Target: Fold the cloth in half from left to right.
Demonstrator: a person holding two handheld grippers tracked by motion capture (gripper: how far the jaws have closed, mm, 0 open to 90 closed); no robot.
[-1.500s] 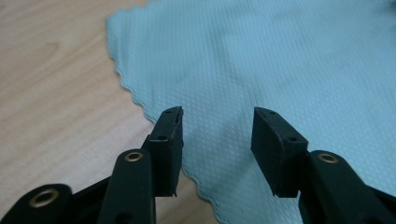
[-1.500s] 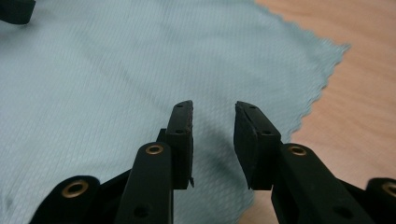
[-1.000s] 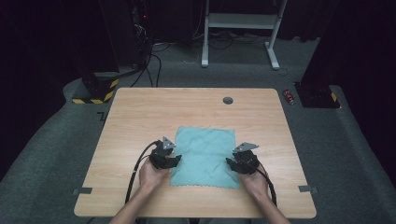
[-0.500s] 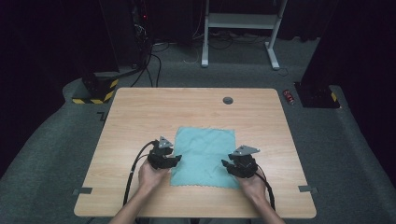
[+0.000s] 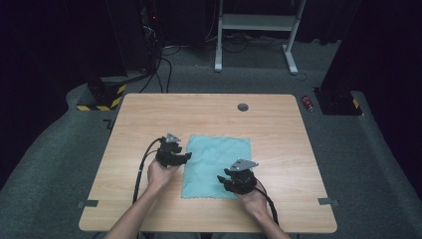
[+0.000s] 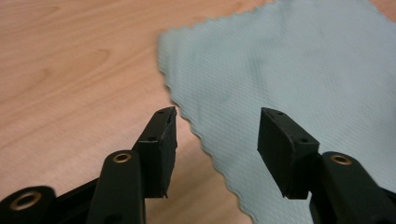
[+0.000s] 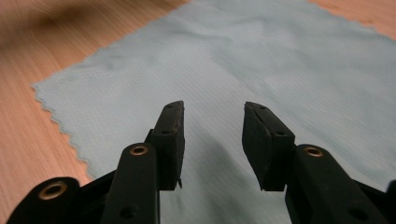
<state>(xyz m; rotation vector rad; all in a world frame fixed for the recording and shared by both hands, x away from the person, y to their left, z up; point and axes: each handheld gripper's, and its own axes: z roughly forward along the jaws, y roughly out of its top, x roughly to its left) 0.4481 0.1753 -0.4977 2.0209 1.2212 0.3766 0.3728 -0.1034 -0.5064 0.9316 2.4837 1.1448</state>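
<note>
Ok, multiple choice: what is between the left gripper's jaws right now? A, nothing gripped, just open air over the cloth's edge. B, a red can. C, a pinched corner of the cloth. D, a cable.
A: in the left gripper view the left gripper stands open, its pads apart, with the cloth's zigzag edge lying flat on the table beneath the gap.

Left claw [image 5: 185,158], right claw [image 5: 224,179]: black bodies, grey three-cornered top plates, brass-ringed pivot screws, flat black pads [image 6: 164,135], trailing black cables. Forearms bare, unsleeved.
</note>
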